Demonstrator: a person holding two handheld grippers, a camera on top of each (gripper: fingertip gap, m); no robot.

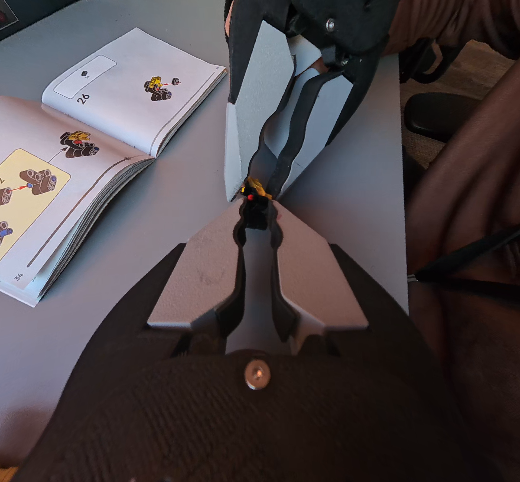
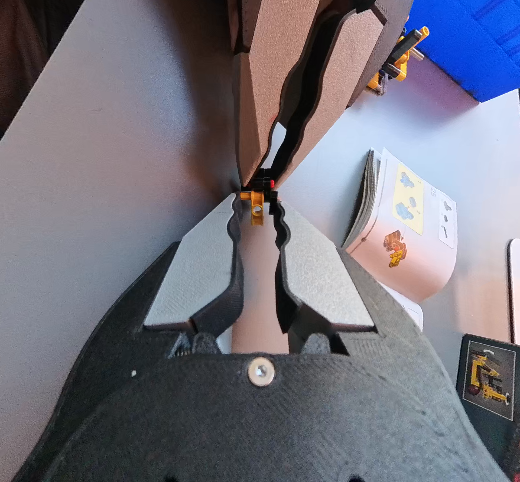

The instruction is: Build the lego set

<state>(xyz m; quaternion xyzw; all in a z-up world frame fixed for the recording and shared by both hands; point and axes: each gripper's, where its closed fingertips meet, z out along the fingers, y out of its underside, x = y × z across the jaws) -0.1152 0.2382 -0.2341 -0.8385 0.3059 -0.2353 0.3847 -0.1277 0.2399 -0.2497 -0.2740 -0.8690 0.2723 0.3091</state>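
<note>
My left gripper (image 1: pixel 256 204) is shut on a small black lego assembly (image 1: pixel 254 216) with a red pin and holds it above the grey table (image 1: pixel 168 229). My right gripper (image 1: pixel 257 188) faces it tip to tip and is shut on a yellow lego connector (image 1: pixel 256 184) that touches the black assembly. In the right wrist view my right gripper (image 2: pixel 256 199) holds the yellow connector (image 2: pixel 256 209). The left gripper (image 2: pixel 261 181) comes in from above with the black assembly (image 2: pixel 263 180).
An open instruction booklet (image 1: pixel 112 131) lies on the table to the left and also shows in the right wrist view (image 2: pixel 399 223). The dark lego box (image 2: pixel 489 378), a partial yellow and black build (image 2: pixel 402 55) and a blue bin (image 2: pixel 472 18) lie beyond. The table edge (image 1: pixel 402 187) runs along the right. My two grippers' fingertips are within a few centimetres of each other.
</note>
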